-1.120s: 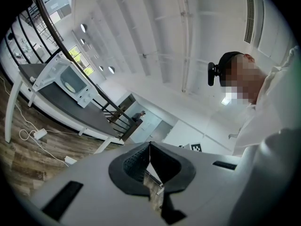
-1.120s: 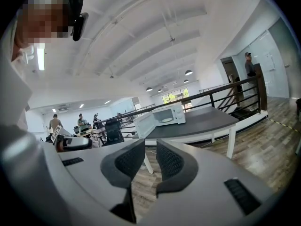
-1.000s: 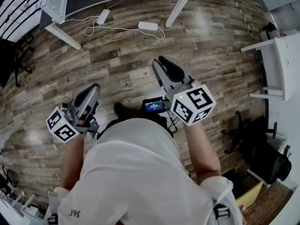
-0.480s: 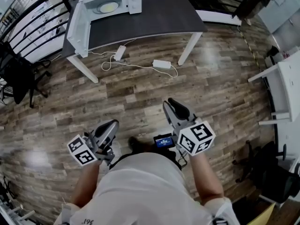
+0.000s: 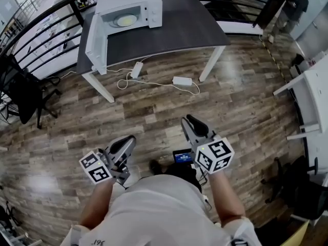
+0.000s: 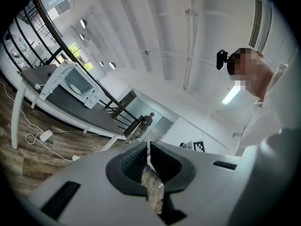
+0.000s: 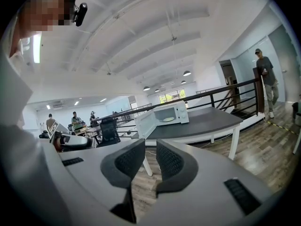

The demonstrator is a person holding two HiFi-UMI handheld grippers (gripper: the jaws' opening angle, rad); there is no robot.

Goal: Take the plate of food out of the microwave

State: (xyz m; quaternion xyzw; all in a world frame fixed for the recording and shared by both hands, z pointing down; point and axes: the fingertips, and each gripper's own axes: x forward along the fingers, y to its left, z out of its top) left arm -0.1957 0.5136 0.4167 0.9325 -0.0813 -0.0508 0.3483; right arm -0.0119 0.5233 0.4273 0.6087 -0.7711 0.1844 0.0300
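Observation:
A white microwave (image 5: 130,10) stands on the far left end of a dark grey table (image 5: 174,27), its door (image 5: 96,39) swung open to the left. Inside it lies a pale plate of food (image 5: 126,20). Both grippers are held near my body over the wooden floor, well short of the table. My left gripper (image 5: 129,139) is shut with nothing in it. My right gripper (image 5: 190,121) is open and empty. The microwave (image 7: 165,116) and plate (image 7: 167,119) show far off beyond the right gripper (image 7: 150,147). In the left gripper view the microwave (image 6: 75,84) sits left of the left gripper (image 6: 147,147).
White power bricks (image 5: 181,81) and cables (image 5: 123,81) lie on the floor under the table. A black chair (image 5: 23,94) stands at the left and a black railing (image 5: 46,22) runs behind the table. A person (image 5: 296,1) stands far right. White desks (image 5: 307,94) line the right side.
The head view has tilted up and forward: the table and open microwave have come into sight. Both grippers sit lower in the frame. Their jaws have not changed.

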